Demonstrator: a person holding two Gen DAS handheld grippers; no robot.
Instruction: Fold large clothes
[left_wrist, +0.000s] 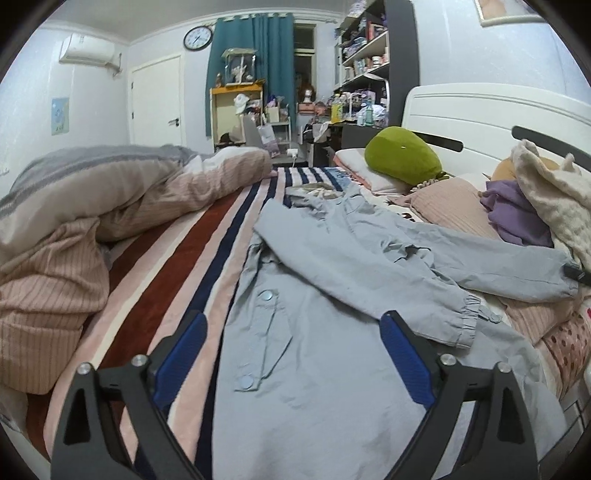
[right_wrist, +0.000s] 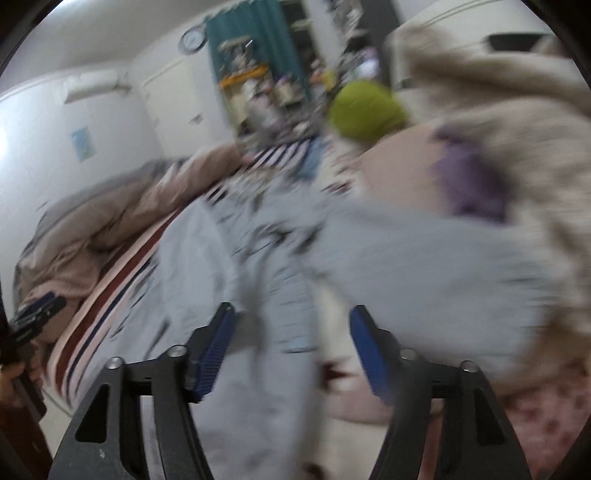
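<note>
A large light-blue jacket (left_wrist: 317, 302) lies spread on the striped bed cover (left_wrist: 184, 266), collar toward the far end. One sleeve (left_wrist: 369, 273) is folded across its front with the elastic cuff near my right blue pad. The other sleeve (left_wrist: 498, 269) stretches right over a pillow. My left gripper (left_wrist: 291, 325) is open and empty above the jacket's lower half. In the blurred right wrist view my right gripper (right_wrist: 291, 317) is open and empty above the jacket (right_wrist: 229, 295), near the right sleeve (right_wrist: 424, 266). My left gripper (right_wrist: 37, 314) shows at that view's left edge.
A rumpled beige duvet (left_wrist: 74, 229) fills the bed's left side. Pillows, a green cushion (left_wrist: 402, 155), a purple garment (left_wrist: 517, 218) and a cream blanket (left_wrist: 554, 192) pile against the white headboard (left_wrist: 480, 114) on the right. A cluttered desk and shelves stand beyond the bed.
</note>
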